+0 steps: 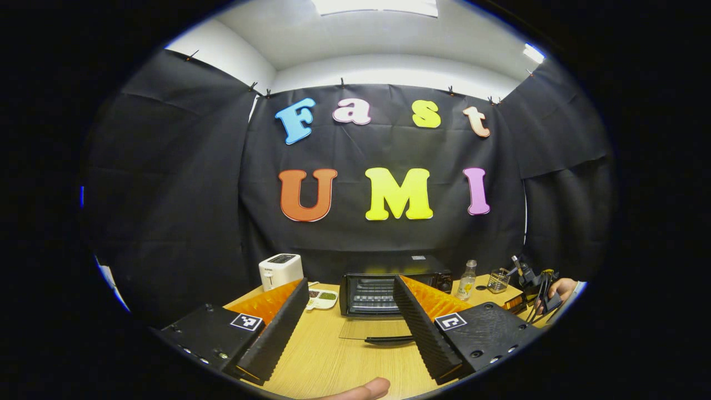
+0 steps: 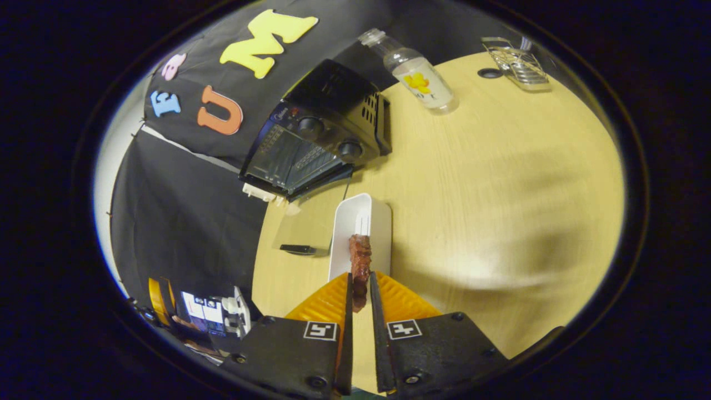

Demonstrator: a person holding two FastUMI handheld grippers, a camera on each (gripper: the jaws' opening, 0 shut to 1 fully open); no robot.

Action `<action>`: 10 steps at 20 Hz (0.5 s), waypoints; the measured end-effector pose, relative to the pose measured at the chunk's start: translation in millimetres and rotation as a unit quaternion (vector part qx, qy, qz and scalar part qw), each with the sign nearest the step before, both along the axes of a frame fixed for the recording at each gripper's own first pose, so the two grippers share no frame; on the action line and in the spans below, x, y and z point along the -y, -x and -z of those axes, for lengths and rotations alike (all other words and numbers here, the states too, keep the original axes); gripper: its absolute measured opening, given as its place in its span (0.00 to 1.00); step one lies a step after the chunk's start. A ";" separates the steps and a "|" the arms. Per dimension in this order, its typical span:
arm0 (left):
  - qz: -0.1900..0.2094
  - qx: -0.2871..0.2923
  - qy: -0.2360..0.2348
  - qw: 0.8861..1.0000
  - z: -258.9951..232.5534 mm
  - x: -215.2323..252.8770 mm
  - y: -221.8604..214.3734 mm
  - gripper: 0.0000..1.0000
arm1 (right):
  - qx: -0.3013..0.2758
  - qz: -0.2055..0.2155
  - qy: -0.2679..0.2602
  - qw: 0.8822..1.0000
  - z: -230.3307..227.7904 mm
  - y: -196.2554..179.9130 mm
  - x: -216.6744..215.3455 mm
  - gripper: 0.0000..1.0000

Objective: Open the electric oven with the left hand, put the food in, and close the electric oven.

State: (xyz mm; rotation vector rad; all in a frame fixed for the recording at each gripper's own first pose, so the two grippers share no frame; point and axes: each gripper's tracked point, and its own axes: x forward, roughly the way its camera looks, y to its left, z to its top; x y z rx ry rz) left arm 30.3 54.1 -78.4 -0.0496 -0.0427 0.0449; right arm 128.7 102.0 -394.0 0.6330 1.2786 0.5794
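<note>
The skewer of meat (image 2: pixel 360 265) is gripped lengthwise in the right gripper (image 2: pixel 360 300), pointing forward over the white tray (image 2: pixel 376 222), while the left gripper (image 1: pixel 351 311) is spread wide before the open oven (image 1: pixel 389 286).

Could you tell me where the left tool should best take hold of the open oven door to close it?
Probably the dark handle bar along the front edge of the oven door. The door lies folded down flat toward the left tool, so come from the front, fingers above and below the bar.
</note>
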 end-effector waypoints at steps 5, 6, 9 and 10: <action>0.000 -0.007 -0.003 1.000 5.3 -7.6 6.3 0.97 | 0.017 0.002 0.000 1.000 1.4 1.4 0.5 0.14; 0.000 -0.008 -0.004 1.000 5.8 -10.4 7.8 0.97 | 0.031 0.001 0.010 0.999 -2.1 1.9 2.4 0.10; 0.004 -0.004 -0.004 1.000 4.1 -15.1 13.2 0.97 | 0.095 -0.002 0.053 0.994 -25.5 -5.4 11.4 0.08; 0.006 -0.003 -0.005 1.000 4.0 -16.4 14.6 0.97 | 0.118 -0.002 0.071 0.991 -35.6 -8.2 14.4 0.07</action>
